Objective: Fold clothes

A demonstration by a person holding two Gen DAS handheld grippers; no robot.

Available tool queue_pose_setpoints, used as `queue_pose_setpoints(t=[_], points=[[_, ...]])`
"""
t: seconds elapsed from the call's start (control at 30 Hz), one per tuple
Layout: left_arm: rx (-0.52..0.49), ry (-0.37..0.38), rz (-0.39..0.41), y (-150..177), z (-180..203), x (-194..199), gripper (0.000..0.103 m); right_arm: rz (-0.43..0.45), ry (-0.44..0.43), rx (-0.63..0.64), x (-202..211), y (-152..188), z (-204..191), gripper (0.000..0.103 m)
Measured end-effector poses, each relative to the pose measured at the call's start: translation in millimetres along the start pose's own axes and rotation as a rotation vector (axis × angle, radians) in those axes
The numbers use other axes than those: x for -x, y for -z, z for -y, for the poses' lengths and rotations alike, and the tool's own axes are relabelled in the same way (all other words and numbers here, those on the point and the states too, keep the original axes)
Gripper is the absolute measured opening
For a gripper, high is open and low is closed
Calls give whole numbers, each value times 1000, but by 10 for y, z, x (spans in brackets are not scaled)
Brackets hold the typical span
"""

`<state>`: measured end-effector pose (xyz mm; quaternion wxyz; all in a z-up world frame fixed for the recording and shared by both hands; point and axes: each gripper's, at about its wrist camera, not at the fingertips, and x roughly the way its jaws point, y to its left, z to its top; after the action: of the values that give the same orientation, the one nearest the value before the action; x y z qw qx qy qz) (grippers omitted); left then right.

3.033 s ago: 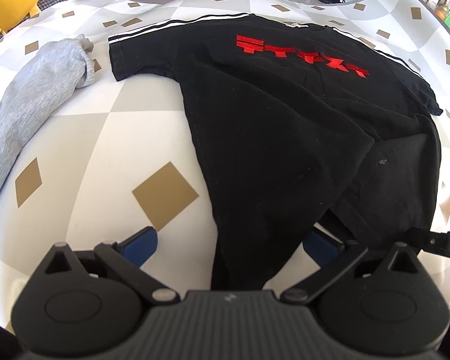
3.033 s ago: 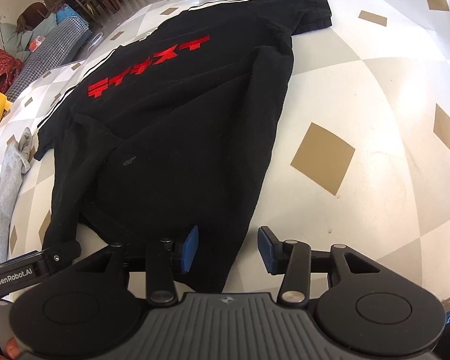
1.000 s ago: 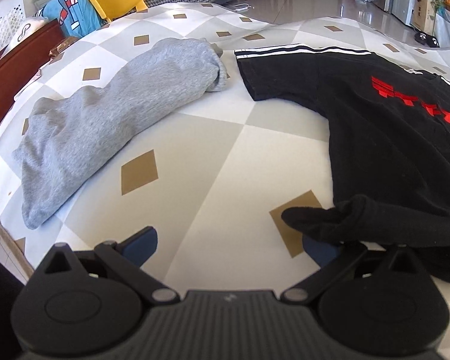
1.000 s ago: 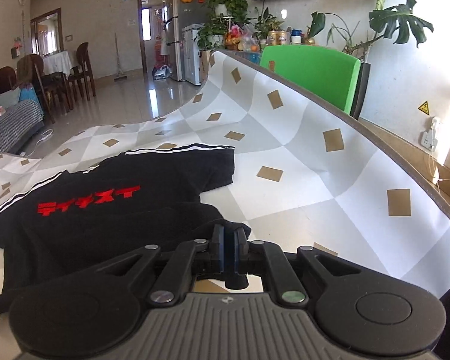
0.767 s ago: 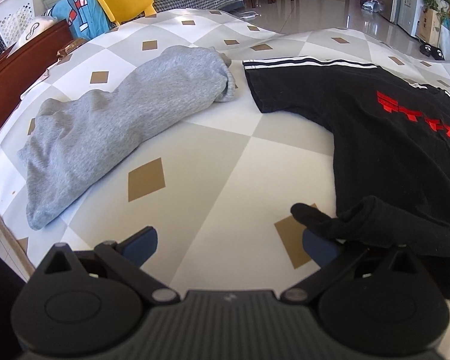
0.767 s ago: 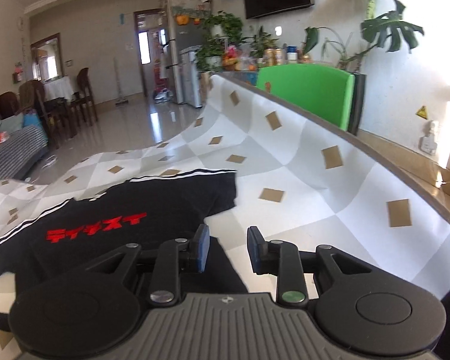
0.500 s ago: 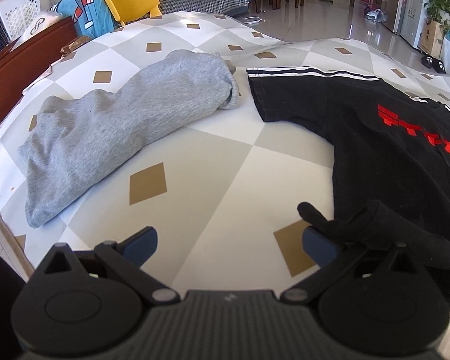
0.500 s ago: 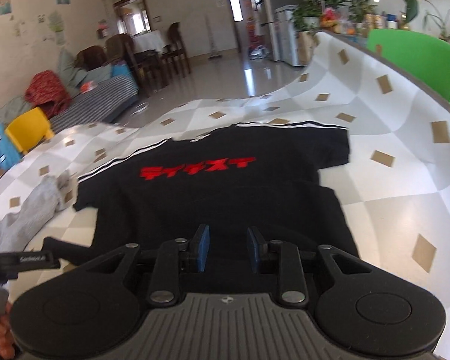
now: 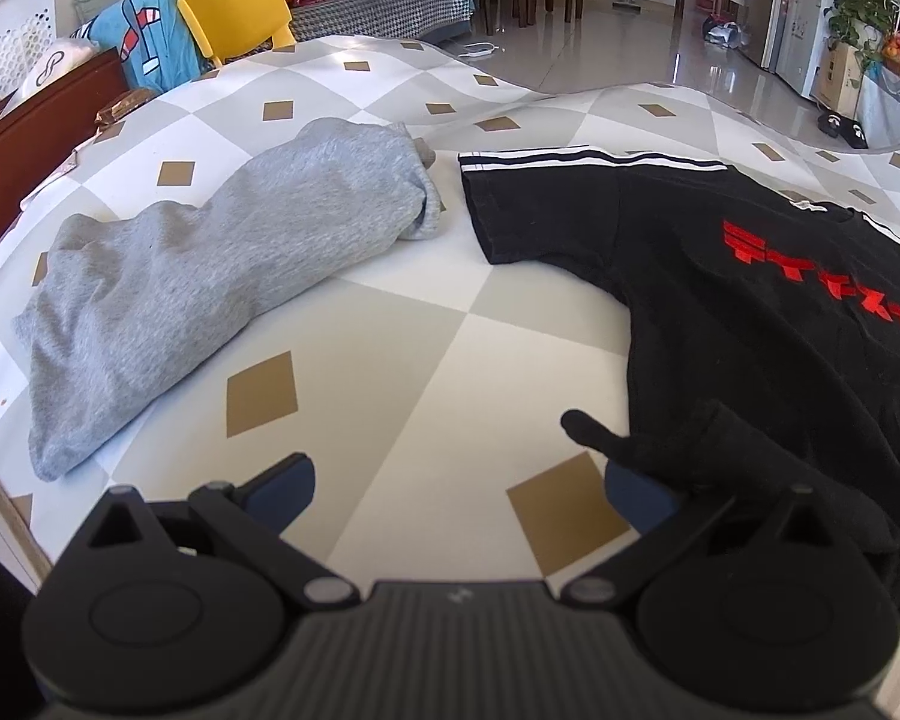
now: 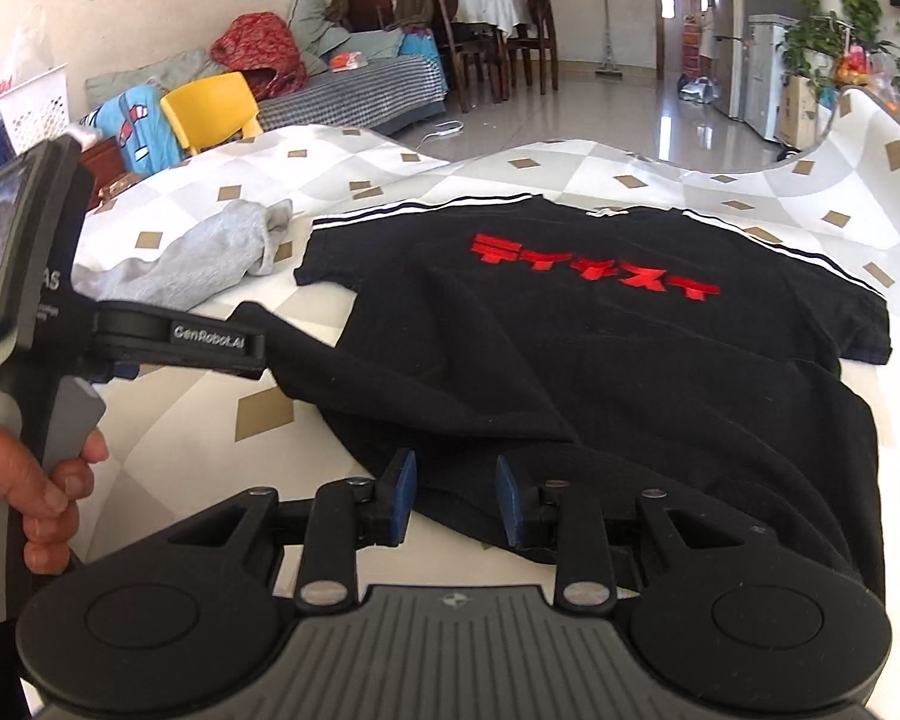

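On the far left of the checked tablecloth (image 9: 390,324) lies a grey sweatshirt (image 9: 210,276), loosely bundled, its cuff just beside the striped sleeve of the black T-shirt (image 10: 600,360). The T-shirt lies spread front-up in the middle of the table, red lettering to the far side, with its near hem folded up over the body in a rumpled band.

The left gripper (image 9: 456,492) hangs low over the table, fingers wide apart; the bunched left end of that folded hem drapes over its right finger, but nothing is pinched. To the right, the right gripper (image 10: 455,498) sits above the near edge of the fold (its jaws have just been opening), fingers parted with black cloth below and between them, not pressed.

This looks like the close of the first fold: hem brought up and released. The next move probably calls for smoothing the lumpy left corner, then taking a sleeve side to fold inward.
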<state>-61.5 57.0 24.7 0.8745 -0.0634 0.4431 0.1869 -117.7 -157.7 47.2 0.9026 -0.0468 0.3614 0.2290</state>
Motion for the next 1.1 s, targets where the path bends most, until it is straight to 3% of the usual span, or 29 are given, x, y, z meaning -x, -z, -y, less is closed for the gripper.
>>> queue_pose_setpoints(t=[0.3,0.6,0.77,0.83,0.97,1.1], points=[[-23,25,13,-97,92,-18,103,-20,-30,171,-344,-3,-300,35],[7,42,1,-152,55,-85,103,-59,-5,261,-694,-10,-398,39],[19,46,-7,-163,29,-110,103,-38,-18,278,-756,26,-405,38],[24,47,-9,-165,16,-117,103,-35,-28,256,-782,22,-375,35],[30,45,-5,-166,-12,-116,103,-35,-6,241,-801,-8,-345,9],[51,54,11,-186,-60,-80,103,-29,5,238,-781,-36,-331,5]])
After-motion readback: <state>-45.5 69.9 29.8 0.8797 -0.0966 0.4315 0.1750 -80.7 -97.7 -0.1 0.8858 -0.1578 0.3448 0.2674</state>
